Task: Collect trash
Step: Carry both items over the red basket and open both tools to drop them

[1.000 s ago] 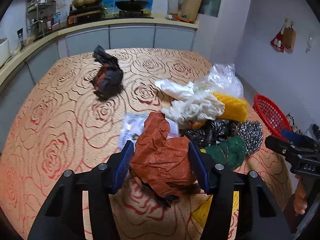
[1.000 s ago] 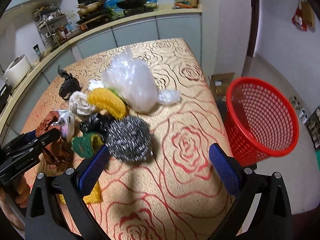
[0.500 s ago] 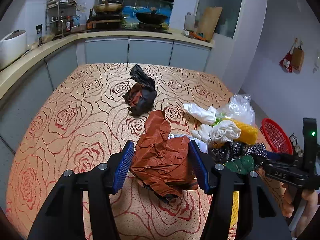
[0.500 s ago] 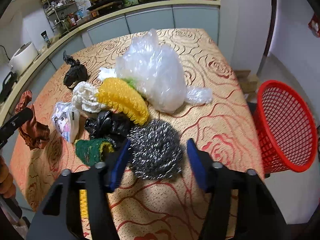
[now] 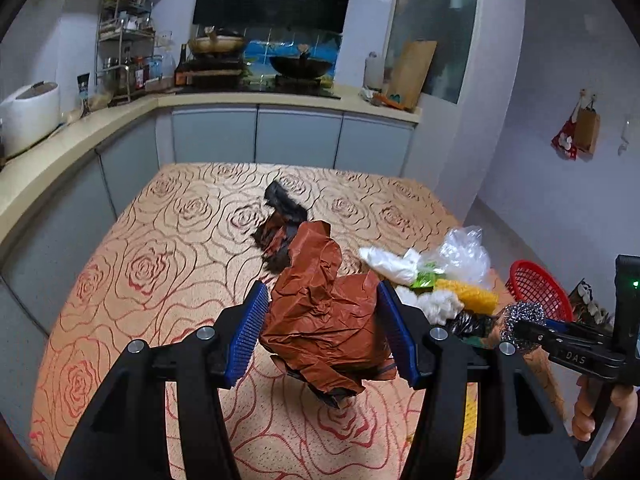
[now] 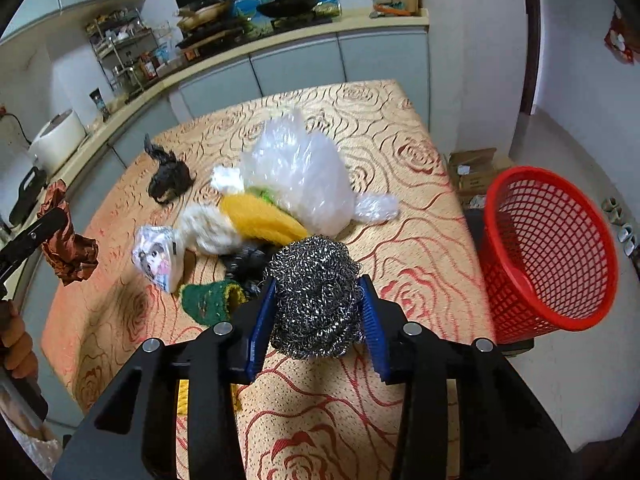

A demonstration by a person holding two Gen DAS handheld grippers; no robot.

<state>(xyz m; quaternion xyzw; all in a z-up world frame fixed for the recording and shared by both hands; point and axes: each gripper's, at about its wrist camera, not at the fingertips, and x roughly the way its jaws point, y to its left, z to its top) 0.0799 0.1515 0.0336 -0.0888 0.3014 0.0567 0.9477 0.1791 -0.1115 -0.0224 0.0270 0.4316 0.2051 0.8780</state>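
My left gripper [image 5: 321, 294] is shut on a crumpled brown plastic bag [image 5: 324, 320], held clear above the rose-patterned table [image 5: 160, 264]. In the right wrist view that brown bag [image 6: 70, 248] hangs at the far left. My right gripper [image 6: 319, 285] has a steel-wool ball [image 6: 316, 296] between its blue pads [image 6: 258, 328]; its jaws are closing and the pads press into the ball's sides. From the left wrist view the steel-wool ball [image 5: 522, 316] sits in the right gripper at the right edge.
A trash pile lies mid-table: clear plastic bag [image 6: 296, 172], yellow scrubber [image 6: 260, 220], white cloth [image 6: 204, 228], green sponge [image 6: 204, 300], printed wrapper [image 6: 156, 256], black bag [image 6: 168, 176]. A red mesh basket [image 6: 552, 256] stands on the floor beyond the table's right edge. Cabinets run behind.
The right gripper moved in over the steel-wool ball and closed on it. The left gripper rose with the brown bag, so more of the kitchen shows.
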